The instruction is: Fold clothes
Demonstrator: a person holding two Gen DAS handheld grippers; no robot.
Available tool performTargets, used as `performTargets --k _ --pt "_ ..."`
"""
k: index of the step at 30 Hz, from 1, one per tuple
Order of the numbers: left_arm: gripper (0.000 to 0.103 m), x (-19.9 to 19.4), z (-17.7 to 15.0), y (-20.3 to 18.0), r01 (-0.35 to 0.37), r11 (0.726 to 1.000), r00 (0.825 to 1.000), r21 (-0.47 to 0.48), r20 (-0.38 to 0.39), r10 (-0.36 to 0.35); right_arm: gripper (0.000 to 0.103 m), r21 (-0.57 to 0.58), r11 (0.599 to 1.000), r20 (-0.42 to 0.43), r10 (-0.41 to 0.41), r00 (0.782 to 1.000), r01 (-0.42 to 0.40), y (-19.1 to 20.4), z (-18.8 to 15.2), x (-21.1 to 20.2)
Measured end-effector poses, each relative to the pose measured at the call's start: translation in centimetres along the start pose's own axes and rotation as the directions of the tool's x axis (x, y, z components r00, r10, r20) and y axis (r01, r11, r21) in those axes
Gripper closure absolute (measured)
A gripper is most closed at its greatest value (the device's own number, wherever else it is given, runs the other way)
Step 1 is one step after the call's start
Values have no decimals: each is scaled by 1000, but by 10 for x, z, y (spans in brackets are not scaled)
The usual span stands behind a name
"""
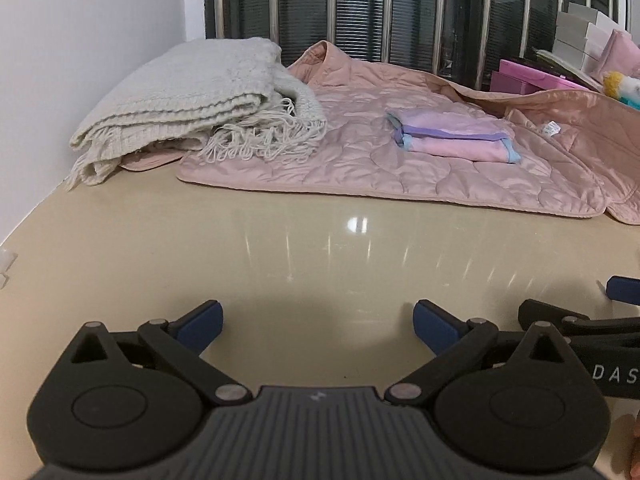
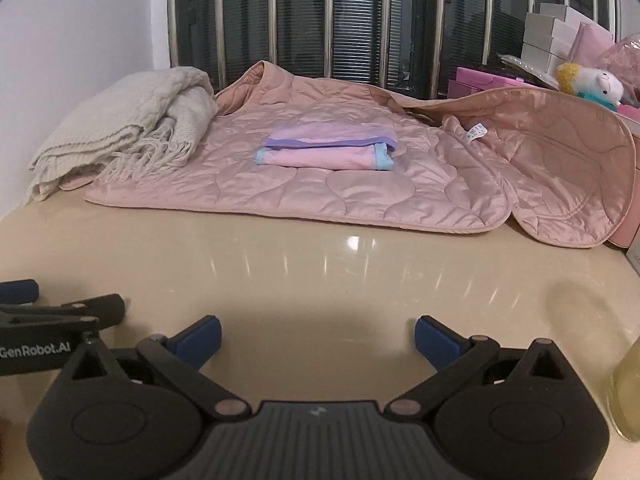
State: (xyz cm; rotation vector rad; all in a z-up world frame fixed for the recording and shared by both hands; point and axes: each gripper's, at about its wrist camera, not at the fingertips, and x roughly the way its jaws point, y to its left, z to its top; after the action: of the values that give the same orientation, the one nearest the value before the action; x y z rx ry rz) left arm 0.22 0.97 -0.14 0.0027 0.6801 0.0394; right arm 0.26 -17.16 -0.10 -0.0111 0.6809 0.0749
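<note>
A small folded garment (image 1: 454, 136) (image 2: 326, 153), pink and lilac with blue and purple trim, lies on top of a pink quilted jacket (image 1: 360, 164) (image 2: 304, 188) spread flat at the far side of the beige table. My left gripper (image 1: 316, 322) hovers low over bare tabletop near the front edge, jaws wide and empty. My right gripper (image 2: 318, 338) stands beside it, also open with nothing between its blue pads. Each gripper's side shows at the edge of the other's view. Both are well short of the clothes.
A folded cream knitted blanket (image 1: 192, 100) (image 2: 116, 136) with fringes lies at the far left against the white wall. Pink and white boxes (image 2: 556, 40) and a plush toy (image 2: 592, 84) crowd the far right. A yellowish jar (image 2: 626, 400) stands at the right front. Barred windows run behind.
</note>
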Motion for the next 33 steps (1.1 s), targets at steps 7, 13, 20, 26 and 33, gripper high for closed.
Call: performTargets --k 7,13,20,26,33 --pt "1 0 -1 2 15 1000 1000 5 2 -15 0 -7 1000 0 12 1000 -12 -1 0 -1" --pt "1 -1 -1 1 12 1000 1000 3 3 -12 0 -9 1000 0 15 1000 -15 -1 0 -1" --pt "1 -2 -2 0 9 1000 1000 0 2 -9 0 -11 1000 0 19 1000 -19 -3 0 -1" --pt "1 -3 -2 -1 8 1000 1000 0 2 -8 0 -11 1000 0 20 1000 -20 -4 0 -1" --pt "1 -2 -2 1 9 1000 1000 -1 2 -9 0 -8 1000 0 15 1000 -15 -5 0 -1"
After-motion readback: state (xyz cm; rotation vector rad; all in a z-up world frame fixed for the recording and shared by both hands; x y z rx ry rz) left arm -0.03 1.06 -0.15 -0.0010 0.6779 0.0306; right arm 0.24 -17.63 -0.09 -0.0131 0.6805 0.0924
